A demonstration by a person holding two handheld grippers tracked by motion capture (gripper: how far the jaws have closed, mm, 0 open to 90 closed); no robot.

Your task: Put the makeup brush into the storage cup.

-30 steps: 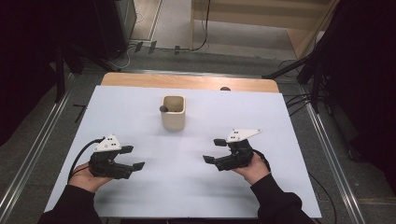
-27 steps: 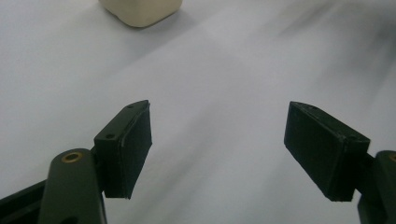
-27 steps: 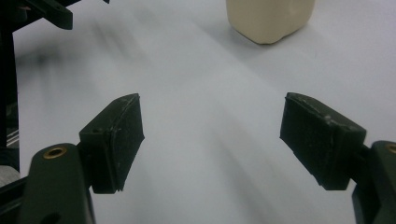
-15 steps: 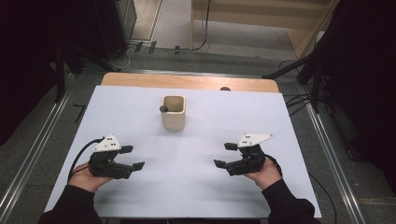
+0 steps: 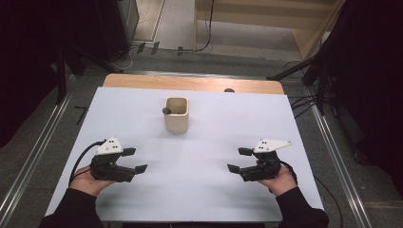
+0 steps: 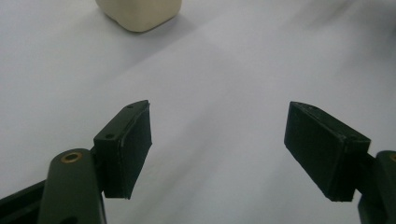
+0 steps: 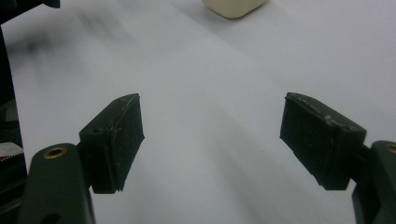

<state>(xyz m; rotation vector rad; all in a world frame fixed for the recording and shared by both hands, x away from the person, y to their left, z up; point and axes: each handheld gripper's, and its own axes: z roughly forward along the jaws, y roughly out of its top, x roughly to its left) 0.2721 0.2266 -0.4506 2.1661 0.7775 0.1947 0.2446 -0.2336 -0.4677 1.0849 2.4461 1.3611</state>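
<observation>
A cream square cup (image 5: 176, 118) stands upright on the white table (image 5: 204, 137), toward the back middle. A small dark round knob (image 5: 166, 110) shows at its left rim. My left gripper (image 5: 135, 160) rests near the front left, held by a hand, jaws open and pointing right with nothing between them. My right gripper (image 5: 238, 159) lies near the front right, open too, pointing left. In the left gripper view the open gripper (image 6: 218, 116) frames bare table, with the cup (image 6: 138, 11) ahead. The right gripper view shows its open gripper (image 7: 212, 105) and the cup (image 7: 233, 7) at the top.
A strip of wooden tabletop (image 5: 190, 83) runs along the back edge, with a small dark object (image 5: 229, 90) on it. Metal rails (image 5: 332, 147) flank both sides of the table. Cables (image 5: 304, 102) lie on the floor beyond.
My right gripper has moved right and toward the front edge of the table, still open. The left gripper and the cup have stayed put.
</observation>
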